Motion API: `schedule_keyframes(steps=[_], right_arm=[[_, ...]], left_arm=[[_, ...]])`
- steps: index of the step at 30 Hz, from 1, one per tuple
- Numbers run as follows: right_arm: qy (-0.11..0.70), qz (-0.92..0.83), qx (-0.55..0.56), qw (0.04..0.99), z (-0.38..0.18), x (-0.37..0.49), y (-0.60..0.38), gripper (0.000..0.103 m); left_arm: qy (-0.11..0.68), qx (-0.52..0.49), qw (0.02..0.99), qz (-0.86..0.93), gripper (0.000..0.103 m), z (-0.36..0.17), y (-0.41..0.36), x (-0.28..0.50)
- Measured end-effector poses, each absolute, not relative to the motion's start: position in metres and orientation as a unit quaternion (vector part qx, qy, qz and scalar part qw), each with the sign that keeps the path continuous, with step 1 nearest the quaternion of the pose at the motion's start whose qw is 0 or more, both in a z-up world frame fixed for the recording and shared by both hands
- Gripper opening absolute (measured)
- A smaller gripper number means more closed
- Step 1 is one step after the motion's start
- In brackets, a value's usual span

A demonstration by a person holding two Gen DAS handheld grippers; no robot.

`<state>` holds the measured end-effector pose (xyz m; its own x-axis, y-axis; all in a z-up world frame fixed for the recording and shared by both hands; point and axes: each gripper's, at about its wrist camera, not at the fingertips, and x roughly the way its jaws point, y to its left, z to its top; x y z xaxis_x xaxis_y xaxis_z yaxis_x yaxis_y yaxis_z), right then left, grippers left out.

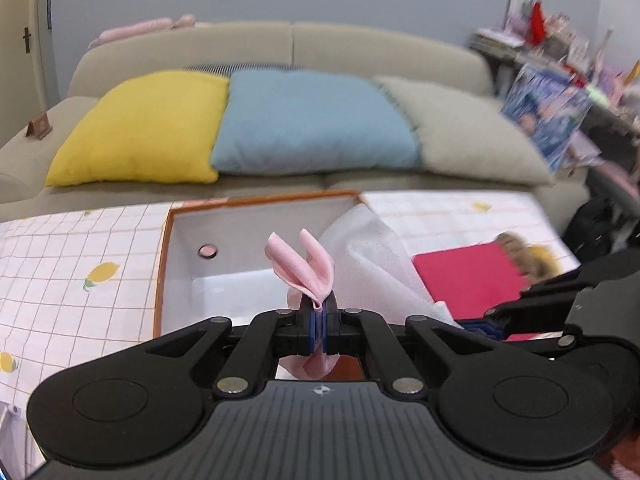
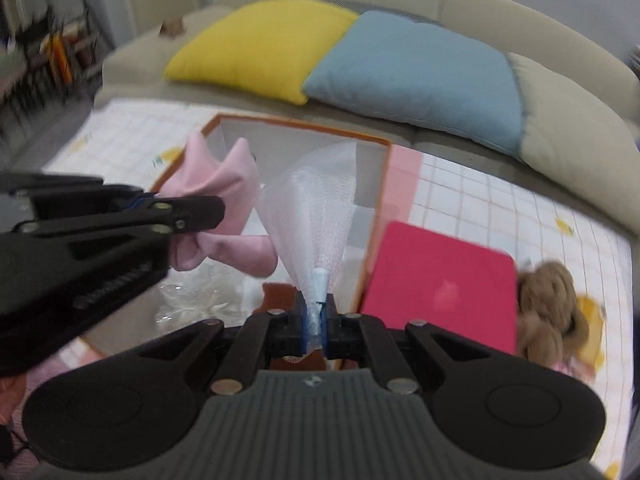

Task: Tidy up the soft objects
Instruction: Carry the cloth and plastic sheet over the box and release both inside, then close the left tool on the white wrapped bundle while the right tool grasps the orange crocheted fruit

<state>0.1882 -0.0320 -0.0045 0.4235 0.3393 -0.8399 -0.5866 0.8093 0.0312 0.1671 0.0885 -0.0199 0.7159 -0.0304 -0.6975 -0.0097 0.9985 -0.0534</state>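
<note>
the left gripper [image 1: 319, 312] has its jaws clamped tight on a pink cloth [image 1: 304, 268], whose folded ends stick up like two ears above the fingertips while a scrap of it hangs below them. in the right wrist view the same pink cloth [image 2: 224, 196] bunches out past the left gripper [image 2: 200, 212], which reaches in from the left edge.

the right gripper [image 2: 316, 312] has its jaws pinched on the gathered end of a white mesh cloth [image 2: 316, 208], which fans upward and away from the fingertips into a wide cone. in the left wrist view this white mesh cloth [image 1: 368, 252] spreads just to the right of the pink one, and the right gripper [image 1: 492, 320] shows at the right edge as dark linkage.

both cloths are held over an open box [image 1: 188, 240] with an orange rim and white inner walls, which sits on a white checked sheet [image 1: 60, 248] printed with lemons. the pink cloth is over the box's left part, the mesh over its right part. in the right wrist view the box [image 2: 380, 184] lies straight ahead, with crinkled clear plastic [image 2: 192, 296] at its near end.

just right of the box lies a flat red pad [image 2: 440, 280], and touching its right edge is a brown plush toy [image 2: 548, 312], blurred.

on the far side stands a beige sofa [image 1: 280, 44] bearing three cushions side by side: a yellow cushion [image 1: 144, 128] on the left, a blue cushion [image 1: 312, 120] in the middle and a beige cushion [image 1: 468, 132] on the right. a cluttered shelf [image 1: 560, 64] stands at the far right, too blurred to read.
</note>
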Motion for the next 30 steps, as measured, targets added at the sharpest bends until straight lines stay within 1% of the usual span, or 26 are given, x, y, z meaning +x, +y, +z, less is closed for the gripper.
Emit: schedule_keyframes(steps=[5,11,13,15,16,18,19,21,22,24,26,30], right_arm=[[0.465,0.291,-0.203,0.811,-0.034,0.206,-0.003,0.003],[0.475,0.29,-0.228,0.799,-0.053,0.219,0.01,0.003],[0.474,0.291,-0.235,0.797,-0.056,0.221,0.012,0.003],[0.468,0.296,-0.242,0.796,-0.056,0.222,0.014,0.005],[0.466,0.3,-0.244,0.796,-0.056,0.22,0.014,0.008],[0.461,0.304,-0.25,0.795,-0.055,0.219,0.013,0.013],[0.458,0.303,-0.252,0.797,-0.055,0.221,0.014,0.016],[0.452,0.307,-0.25,0.799,-0.051,0.218,0.012,0.018],[0.452,0.308,-0.247,0.8,-0.05,0.217,0.012,0.022],[0.448,0.307,-0.246,0.803,-0.045,0.215,0.009,0.027],[0.44,0.305,-0.249,0.807,-0.038,0.213,0.006,0.033],[0.421,0.303,-0.244,0.82,-0.014,0.204,-0.006,0.044]], left_arm=[[0.409,-0.019,0.912,0.003,0.003,-0.047,0.102,0.187],[0.44,0.009,0.898,0.005,0.003,-0.068,0.108,0.199],[0.446,0.009,0.895,0.008,0.004,-0.071,0.11,0.2],[0.447,0.01,0.894,0.011,0.008,-0.072,0.112,0.199],[0.447,0.01,0.895,0.012,0.01,-0.071,0.112,0.199],[0.444,0.011,0.896,0.015,0.024,-0.068,0.114,0.197],[0.443,0.014,0.896,0.018,0.027,-0.066,0.114,0.197],[0.437,0.018,0.899,0.022,0.037,-0.061,0.115,0.196],[0.434,0.018,0.9,0.023,0.041,-0.058,0.115,0.195],[0.428,0.021,0.903,0.028,0.055,-0.051,0.115,0.193],[0.42,0.023,0.907,0.029,0.06,-0.044,0.115,0.19],[0.397,0.025,0.917,0.031,0.064,-0.026,0.11,0.182]])
